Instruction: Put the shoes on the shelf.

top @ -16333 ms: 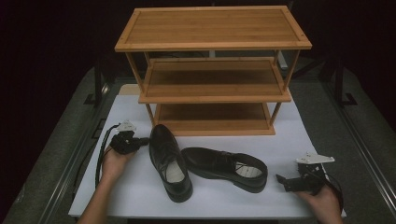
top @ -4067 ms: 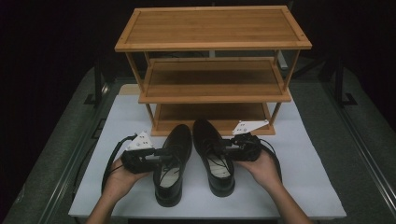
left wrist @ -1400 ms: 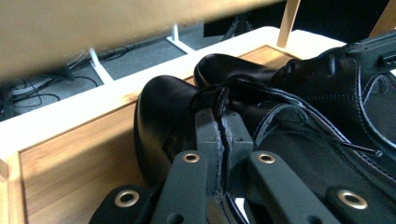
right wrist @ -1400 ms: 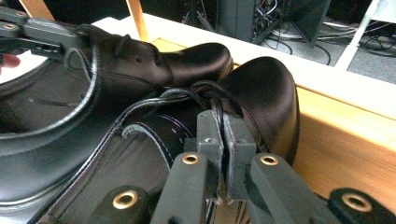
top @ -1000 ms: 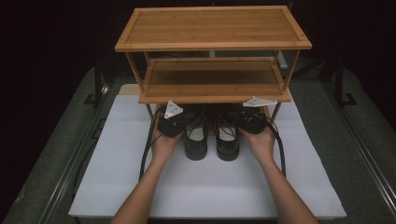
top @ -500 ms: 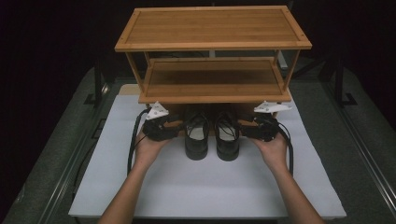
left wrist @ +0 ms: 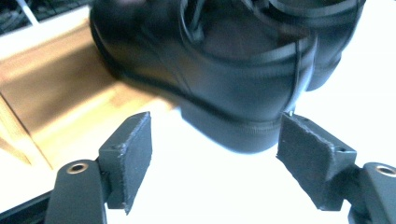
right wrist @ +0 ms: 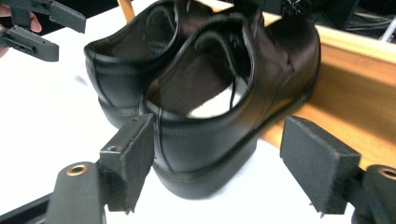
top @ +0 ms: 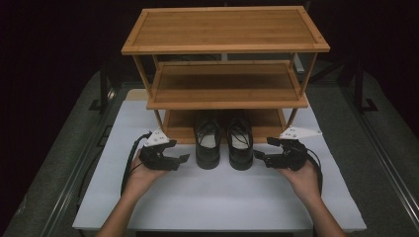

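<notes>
Claws, left (top: pixel 183 158) and right (top: pixel 258 156), have just opened and drawn sideways off the shoes (top: pixel 224 143).

Shoe toes (top: pixel 220 121) hidden under middle shelf (top: pixel 225 101); near shoe (left wrist: pixel 205 70) blurred, cut off by top edge.

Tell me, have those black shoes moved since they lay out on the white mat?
Yes. The black shoes have gone away from the person, toes onto the wooden rack's bottom shelf, side by side, heels over the white mat.
</notes>
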The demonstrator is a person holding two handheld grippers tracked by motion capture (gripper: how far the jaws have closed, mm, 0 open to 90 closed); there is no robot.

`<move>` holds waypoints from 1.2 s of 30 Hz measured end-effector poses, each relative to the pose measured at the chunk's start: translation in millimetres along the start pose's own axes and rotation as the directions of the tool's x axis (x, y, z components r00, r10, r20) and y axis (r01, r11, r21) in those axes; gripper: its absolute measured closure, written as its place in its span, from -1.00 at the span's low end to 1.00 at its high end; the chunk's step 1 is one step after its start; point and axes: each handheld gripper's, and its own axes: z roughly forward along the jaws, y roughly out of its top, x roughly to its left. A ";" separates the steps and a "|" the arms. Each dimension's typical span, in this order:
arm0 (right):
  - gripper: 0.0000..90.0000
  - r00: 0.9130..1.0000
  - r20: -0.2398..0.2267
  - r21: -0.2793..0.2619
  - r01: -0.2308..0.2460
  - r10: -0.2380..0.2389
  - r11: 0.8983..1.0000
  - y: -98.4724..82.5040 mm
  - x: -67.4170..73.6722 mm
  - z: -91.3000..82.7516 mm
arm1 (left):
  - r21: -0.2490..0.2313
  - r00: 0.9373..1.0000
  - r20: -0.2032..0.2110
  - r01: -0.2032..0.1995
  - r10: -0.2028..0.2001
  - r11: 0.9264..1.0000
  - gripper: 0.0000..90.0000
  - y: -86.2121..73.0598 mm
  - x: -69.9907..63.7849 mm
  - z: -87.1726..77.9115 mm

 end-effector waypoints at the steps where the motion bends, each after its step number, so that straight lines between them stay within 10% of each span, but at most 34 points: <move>1: -0.46 1.000 -0.005 0.005 -0.002 0.002 1.000 -3.5 0.2 0.0 | 0.010 1.000 0.006 0.003 -0.003 1.000 -0.47 -3.0 0.1 1.4; 19: -0.66 0.998 -0.058 0.185 0.038 -0.027 0.982 -35.2 5.4 49.6 | 0.106 0.994 0.039 -0.104 0.100 0.989 -0.65 -12.0 -19.2 55.8; 36: -0.48 0.996 -0.060 0.191 0.071 -0.061 0.979 -33.7 16.5 71.7 | 0.129 0.987 0.039 -0.163 0.159 0.978 -0.66 -6.9 -31.8 80.1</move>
